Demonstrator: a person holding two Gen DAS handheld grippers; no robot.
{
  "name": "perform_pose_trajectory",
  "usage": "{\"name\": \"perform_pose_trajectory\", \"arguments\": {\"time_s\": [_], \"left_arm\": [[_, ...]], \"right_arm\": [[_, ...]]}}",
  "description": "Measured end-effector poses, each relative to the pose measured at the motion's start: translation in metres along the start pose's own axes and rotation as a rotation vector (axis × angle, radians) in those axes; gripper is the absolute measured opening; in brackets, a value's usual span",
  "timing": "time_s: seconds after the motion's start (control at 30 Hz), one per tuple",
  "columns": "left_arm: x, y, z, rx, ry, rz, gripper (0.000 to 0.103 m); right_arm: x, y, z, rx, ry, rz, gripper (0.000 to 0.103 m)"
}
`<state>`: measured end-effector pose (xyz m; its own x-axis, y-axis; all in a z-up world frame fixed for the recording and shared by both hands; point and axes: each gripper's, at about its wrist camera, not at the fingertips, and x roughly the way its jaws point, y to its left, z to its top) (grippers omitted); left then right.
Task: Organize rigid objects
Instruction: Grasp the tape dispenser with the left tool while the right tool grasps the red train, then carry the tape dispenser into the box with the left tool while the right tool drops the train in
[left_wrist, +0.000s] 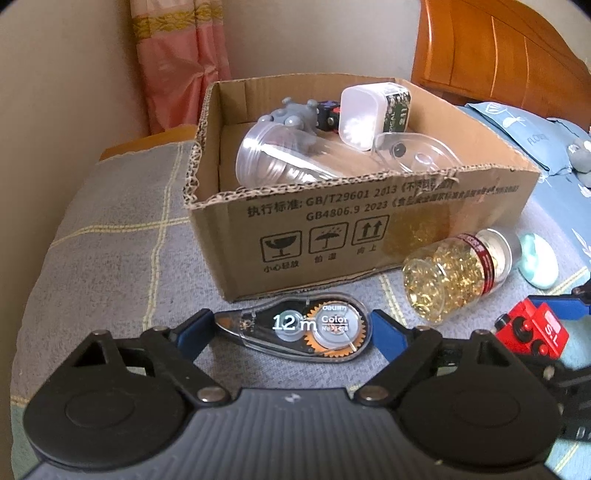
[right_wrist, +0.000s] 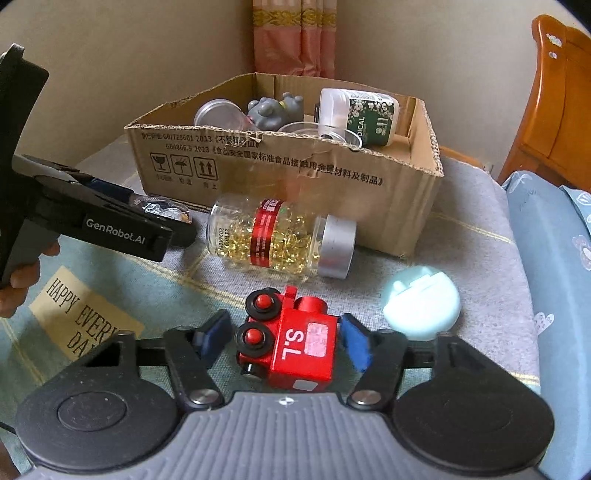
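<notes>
A clear correction tape dispenser (left_wrist: 295, 330) marked 12 m lies on the grey checked cloth in front of the cardboard box (left_wrist: 369, 236). My left gripper (left_wrist: 291, 325) spans it lengthwise, its blue pads (left_wrist: 384, 326) against both ends. A red toy train (right_wrist: 291, 341) marked S.L lies between the blue pads (right_wrist: 352, 341) of my right gripper (right_wrist: 284, 338), which press on its sides. In the right wrist view the left gripper (right_wrist: 173, 225) reaches in from the left over the dispenser (right_wrist: 162, 210). In the left wrist view the train (left_wrist: 532, 330) shows at the right edge.
A capsule bottle (right_wrist: 277, 236) with a silver cap lies on its side against the box (right_wrist: 388, 192). A pale mint round case (right_wrist: 421, 308) lies right of the train. The box holds clear jars, a grey toy and a white bottle. A wooden bed frame (right_wrist: 554, 110) stands at right.
</notes>
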<state>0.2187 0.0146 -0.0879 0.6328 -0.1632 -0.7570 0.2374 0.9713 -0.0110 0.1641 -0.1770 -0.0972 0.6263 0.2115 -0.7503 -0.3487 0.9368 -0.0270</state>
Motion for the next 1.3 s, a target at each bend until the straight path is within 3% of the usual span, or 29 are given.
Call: {"name": "perform_pose_trajectory", "arguments": {"time_s": [0.57, 0.63, 1.07, 1.3], "left_arm": [[-0.037, 0.013, 0.002, 0.135, 0.034, -0.082, 0.089], [-0.045, 0.012, 0.004, 0.155, 0.034, -0.092, 0.089], [-0.078, 0.002, 0.024, 0.233, -0.013, -0.13, 0.089], [-0.088, 0.0, 0.052, 0.271, -0.067, -0.109, 0.089]], "right_arm": [[-0.029, -0.009, 0.003, -0.035, -0.001, 0.038, 0.059], [-0.034, -0.011, 0.006, -0.04, -0.006, 0.054, 0.055], [-0.057, -0.012, 0.021, -0.089, -0.031, 0.063, 0.055], [-0.076, -0.024, 0.055, -0.114, -0.112, 0.032, 0.055]]}}
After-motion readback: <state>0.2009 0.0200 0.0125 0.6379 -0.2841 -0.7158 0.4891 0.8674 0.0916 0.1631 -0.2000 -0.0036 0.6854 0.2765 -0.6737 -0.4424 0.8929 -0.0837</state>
